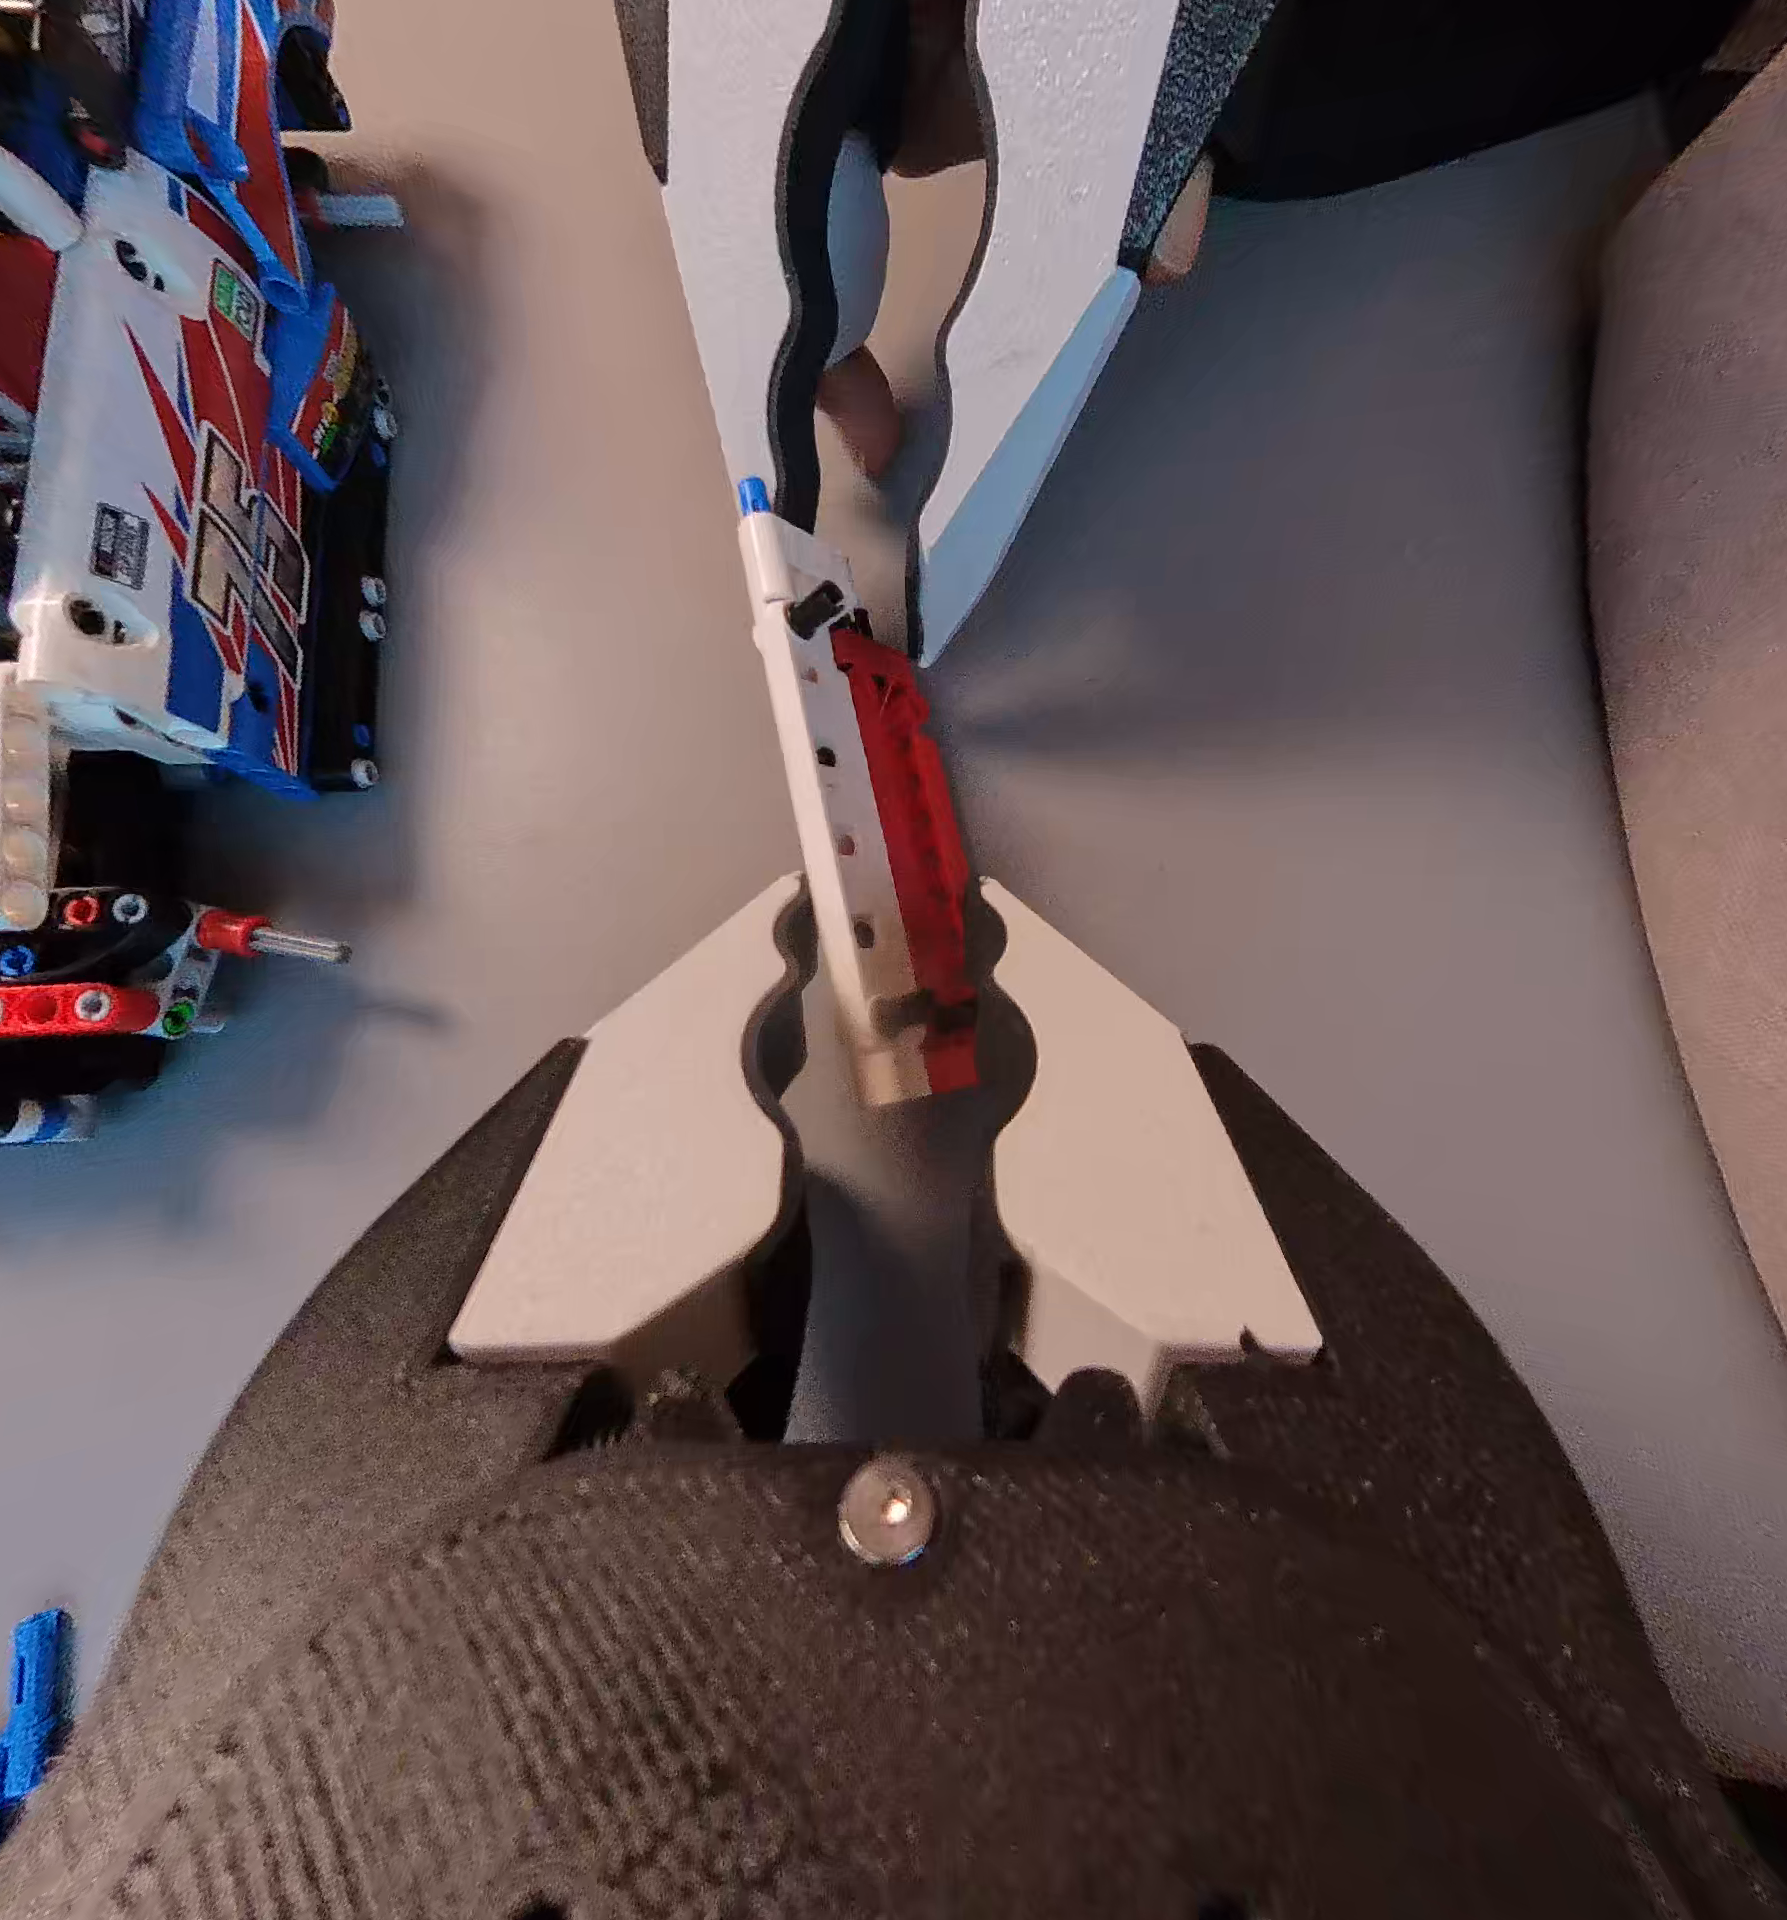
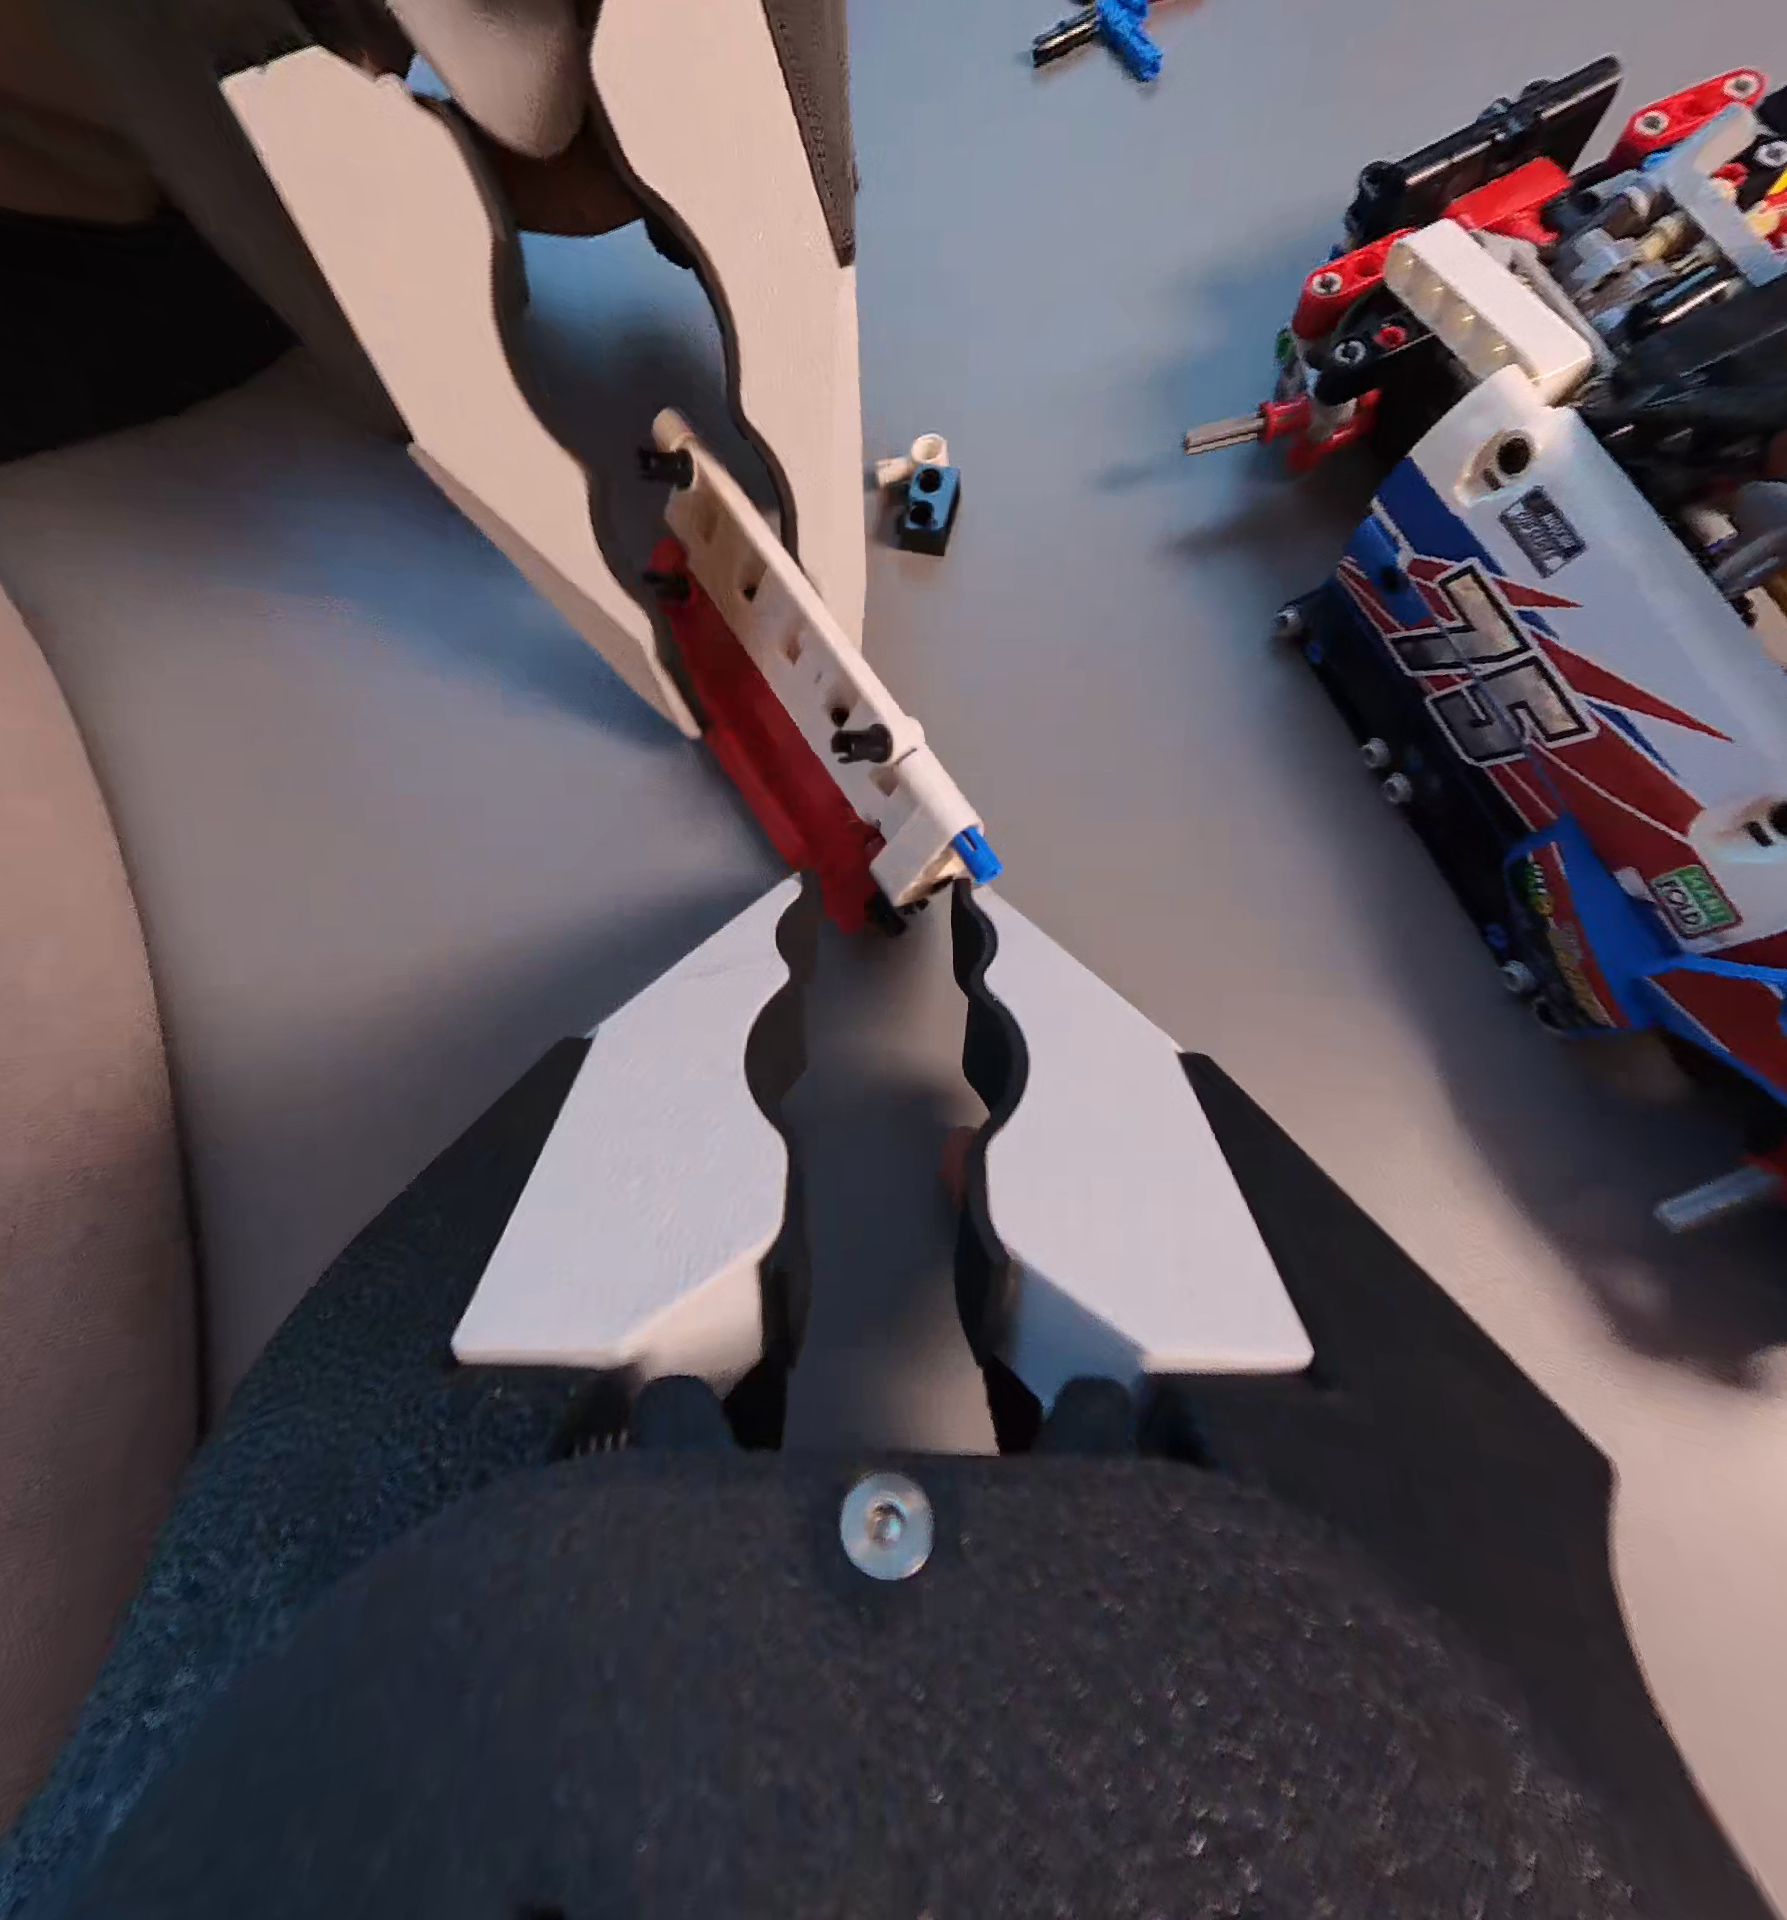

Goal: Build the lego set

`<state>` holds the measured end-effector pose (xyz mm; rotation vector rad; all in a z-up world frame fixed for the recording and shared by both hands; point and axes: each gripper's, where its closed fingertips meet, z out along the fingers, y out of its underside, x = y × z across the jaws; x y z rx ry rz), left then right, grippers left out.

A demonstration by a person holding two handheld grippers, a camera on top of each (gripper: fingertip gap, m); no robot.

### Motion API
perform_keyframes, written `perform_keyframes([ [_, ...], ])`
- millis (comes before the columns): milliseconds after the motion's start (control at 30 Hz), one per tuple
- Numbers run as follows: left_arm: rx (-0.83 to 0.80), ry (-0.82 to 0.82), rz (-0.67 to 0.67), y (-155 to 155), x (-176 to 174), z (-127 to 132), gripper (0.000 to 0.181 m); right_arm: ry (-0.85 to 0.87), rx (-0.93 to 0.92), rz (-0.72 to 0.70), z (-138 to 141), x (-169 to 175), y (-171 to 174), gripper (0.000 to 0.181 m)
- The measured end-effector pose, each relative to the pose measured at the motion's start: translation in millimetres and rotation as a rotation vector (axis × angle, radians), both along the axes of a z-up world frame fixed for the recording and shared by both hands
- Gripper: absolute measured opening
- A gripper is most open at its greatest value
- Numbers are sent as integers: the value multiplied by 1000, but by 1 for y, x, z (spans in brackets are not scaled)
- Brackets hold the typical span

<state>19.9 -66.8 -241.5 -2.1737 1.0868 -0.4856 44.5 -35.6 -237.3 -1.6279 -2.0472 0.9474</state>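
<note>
While the white-and-red sub-assembly [image 1: 884,821] is clamped at one end in the left hand-held gripper [image 1: 889,956] above the grey surface [image 1: 577,623], its blue-pin end is reached by the slightly open, empty right hand-held gripper [image 2: 884,914], so a joining step seems in hand, and careful alignment toward the car model [image 2: 1616,675] nearby would be needed next.

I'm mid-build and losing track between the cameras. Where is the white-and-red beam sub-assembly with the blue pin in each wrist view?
Left wrist view: white-and-red beam sub-assembly at centre, near end between the left gripper fingers, blue pin far.
Right wrist view: sub-assembly left of centre, blue pin just ahead of the right gripper.
Shared landmark: the numbered race car model.
</note>
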Motion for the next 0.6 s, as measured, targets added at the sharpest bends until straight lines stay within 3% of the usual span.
perform_keyframes([
  [33,0,0,-14,-2,-2,0,31,-4,-10,33,1,3,-4,21],
  [100,-10,-3,-18,-6,-7,0,25,5,-54,101,6,10,-14,21],
  [233,-21,-65,-55,-24,-13,10,30,52,-47,128,15,12,-13,21],
  [433,86,-238,160,-16,-70,52,28,161,-115,51,33,3,2,22],
  [533,91,-196,282,-2,-89,41,23,172,-107,11,30,-3,8,23],
  [600,75,-150,272,4,-81,27,25,169,-90,3,26,-7,9,23],
])
